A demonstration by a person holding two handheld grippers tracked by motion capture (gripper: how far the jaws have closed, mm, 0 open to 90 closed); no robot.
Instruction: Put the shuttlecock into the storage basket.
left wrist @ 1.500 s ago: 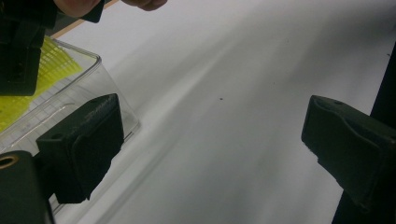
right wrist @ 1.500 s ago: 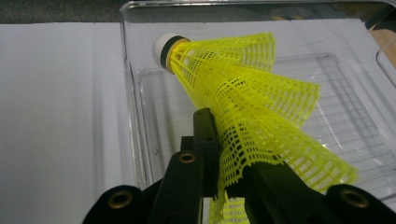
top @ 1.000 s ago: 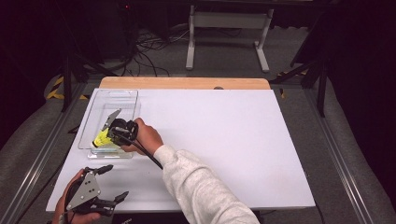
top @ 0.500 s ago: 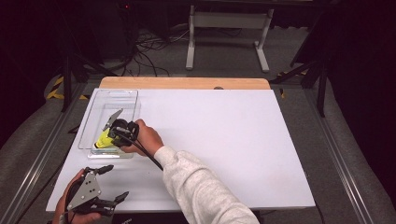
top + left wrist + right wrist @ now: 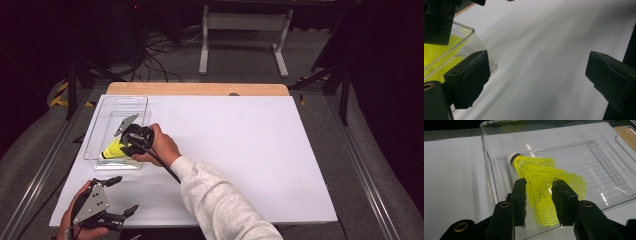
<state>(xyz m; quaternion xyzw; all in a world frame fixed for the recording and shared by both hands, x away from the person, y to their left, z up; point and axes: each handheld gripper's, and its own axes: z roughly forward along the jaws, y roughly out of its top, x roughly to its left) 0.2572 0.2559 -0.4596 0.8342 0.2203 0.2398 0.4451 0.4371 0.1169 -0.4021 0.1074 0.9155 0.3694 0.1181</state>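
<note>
Right claw (image 5: pixel 539 202) pinching a yellow shuttlecock (image 5: pixel 544 180) over a clear tray (image 5: pixel 599 167).
Jaws squeeze the mesh skirt, crumpling it; white cork tip points away, w/ the shuttlecock at the tray's near end, on the white desk (image 5: pixel 240 135). Left claw (image 5: pixel 117 196) rests wide open & empty at the desk's near-left corner, just beside the tray.
</note>
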